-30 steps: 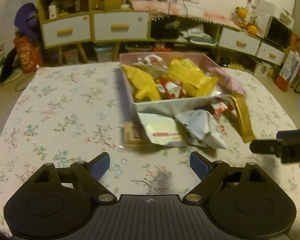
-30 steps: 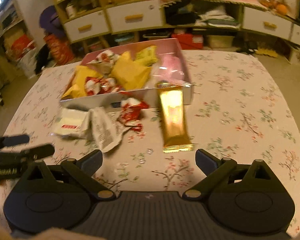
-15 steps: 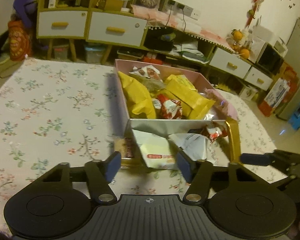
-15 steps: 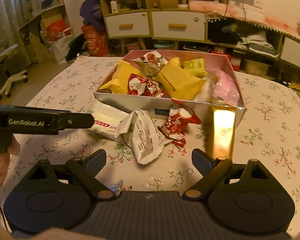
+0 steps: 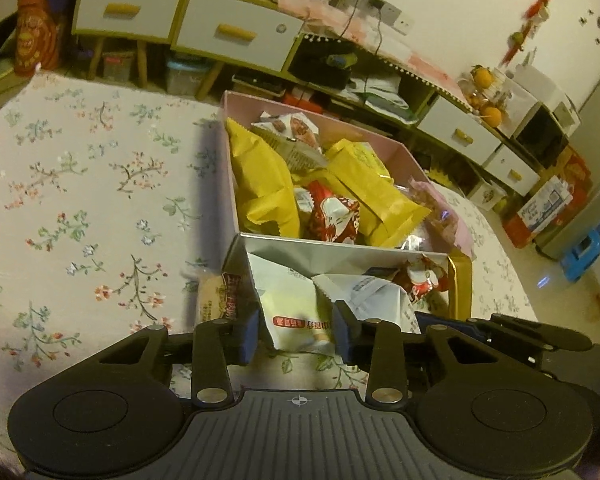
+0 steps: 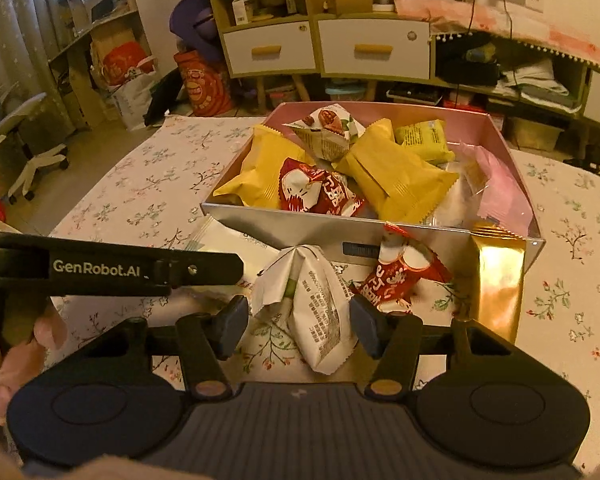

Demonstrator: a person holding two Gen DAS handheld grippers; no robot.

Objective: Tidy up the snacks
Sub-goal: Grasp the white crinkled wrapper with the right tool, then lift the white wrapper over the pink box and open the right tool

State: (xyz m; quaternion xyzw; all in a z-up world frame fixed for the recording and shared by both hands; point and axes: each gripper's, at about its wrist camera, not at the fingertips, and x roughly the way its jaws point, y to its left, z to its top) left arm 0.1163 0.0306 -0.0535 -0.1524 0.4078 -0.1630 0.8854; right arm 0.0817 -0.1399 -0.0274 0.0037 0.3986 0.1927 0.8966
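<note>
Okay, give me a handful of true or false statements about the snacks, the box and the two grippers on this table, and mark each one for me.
1. The pink box already holds yellow packets. True.
2. The gold packet lies flat inside the box. False: it is outside, leaning against the box's near wall.
3. The right gripper has a white crumpled packet between its fingers. True; its jaws have just been closing.
4. The left gripper is lined up on a red packet. False: a pale packet with a red label sits between its fingers, and its jaws have just been closing.
5. The table is bare wood. False: a floral cloth covers it.
</note>
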